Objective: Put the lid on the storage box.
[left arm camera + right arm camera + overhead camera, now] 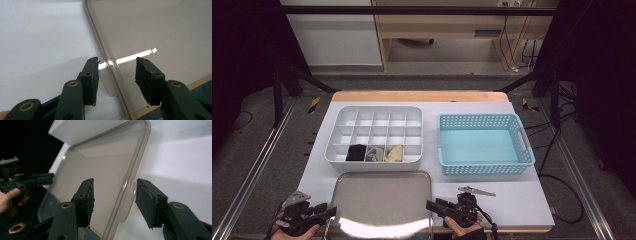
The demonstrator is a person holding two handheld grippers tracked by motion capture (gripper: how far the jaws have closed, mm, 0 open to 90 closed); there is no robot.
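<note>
Left gripper [331, 212]: at the near left corner of the table, held in the person's left hand [294, 231], pointing toward the metal tray [382, 200]. In the left gripper view its jaws [116, 75] stand apart, one on each side of the tray's left rim. Pads clear of the rim; nothing held.

Metal tray: lies flat on the white table top [512, 195] at the near edge, between the two grippers. It is bare and shiny, with a bright glare on its near part. Its far edge lies just in front of the white divided box [374, 136].

White divided box: beyond the tray, left of centre. Three compartments in its near row hold small items: a black one [356, 152], a grey one [374, 153] and a yellowish one [395, 153]. What they are I cannot tell.

Right gripper [430, 205]: at the near edge just right of the tray, held in the right hand [464, 229], pointing left at the tray. In the right gripper view its jaws [115, 195] straddle the tray's right rim, half open, pads off the rim; nothing gripped. The left gripper [48, 178] shows farther off across the tray.

Blue basket [484, 144]: right of the white box, beyond the right gripper, with nothing in it.
</note>
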